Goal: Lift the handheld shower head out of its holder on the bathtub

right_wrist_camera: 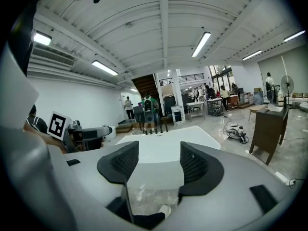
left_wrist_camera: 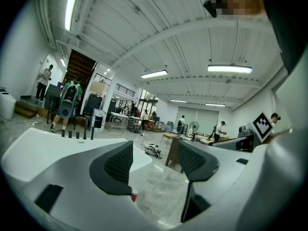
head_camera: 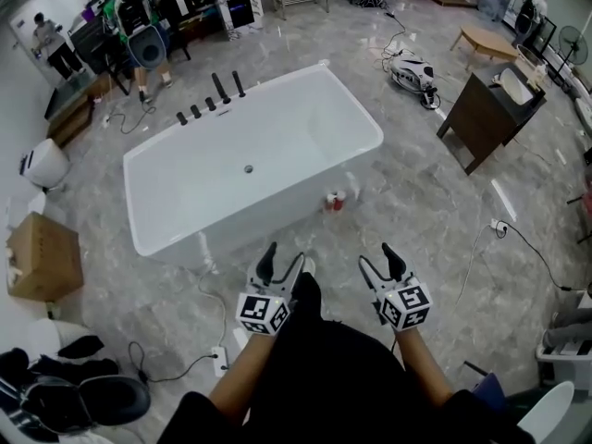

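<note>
White bathtub [head_camera: 370,142], seemingly five black rim fittings [head_camera: 211,101], left tongs [head_camera: 283,255] and right tongs [head_camera: 377,254] released

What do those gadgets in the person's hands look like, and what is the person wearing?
The left gripper and right gripper match. Each has a white body, two black jaws lined with mesh-textured pads, and a cube covered in black-and-white square markers. The person wears black clothing, with the forearms uncovered.
</note>
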